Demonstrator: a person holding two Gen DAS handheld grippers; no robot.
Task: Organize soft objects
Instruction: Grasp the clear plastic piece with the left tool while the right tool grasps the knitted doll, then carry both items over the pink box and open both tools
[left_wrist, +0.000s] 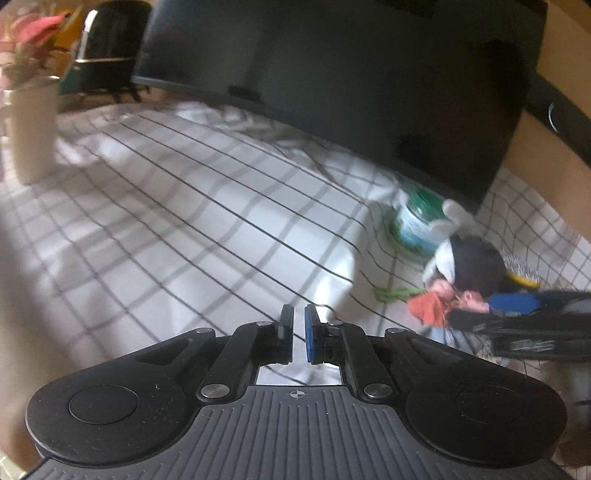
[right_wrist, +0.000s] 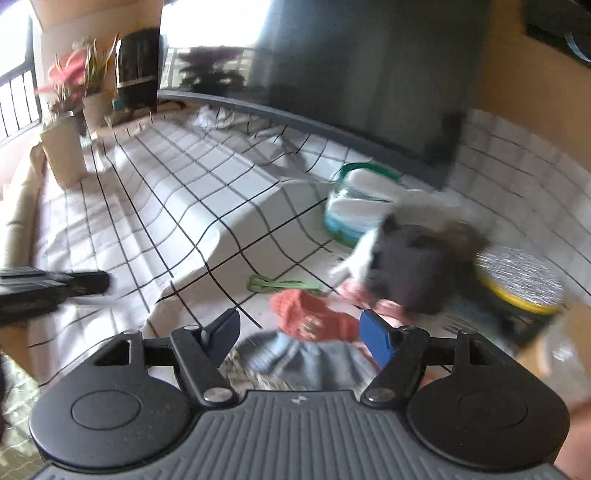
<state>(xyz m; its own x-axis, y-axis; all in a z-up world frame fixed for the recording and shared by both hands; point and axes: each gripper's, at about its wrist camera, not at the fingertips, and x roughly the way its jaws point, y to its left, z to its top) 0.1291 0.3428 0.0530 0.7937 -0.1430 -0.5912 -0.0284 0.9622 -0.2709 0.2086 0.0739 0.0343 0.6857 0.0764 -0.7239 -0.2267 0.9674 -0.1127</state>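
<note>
A black and white plush toy (right_wrist: 413, 269) lies at the right of the checked cloth, also in the left wrist view (left_wrist: 469, 266). An orange knitted sock (right_wrist: 306, 317) with a green cord (right_wrist: 280, 284) lies in front of it; the sock also shows in the left wrist view (left_wrist: 430, 306). A bluish soft item (right_wrist: 295, 354) lies under my right gripper (right_wrist: 306, 332), which is open and empty just above the sock. My left gripper (left_wrist: 298, 332) is shut and empty over bare cloth, left of the pile. The right gripper shows in the left wrist view (left_wrist: 491, 314).
A green-lidded tub (right_wrist: 354, 199) stands behind the plush. A yellow-rimmed round tin (right_wrist: 517, 280) sits at the right. A large dark screen (right_wrist: 369, 74) stands along the back. A white plant pot (right_wrist: 62, 147) stands far left. The checked cloth (left_wrist: 184, 206) is wrinkled.
</note>
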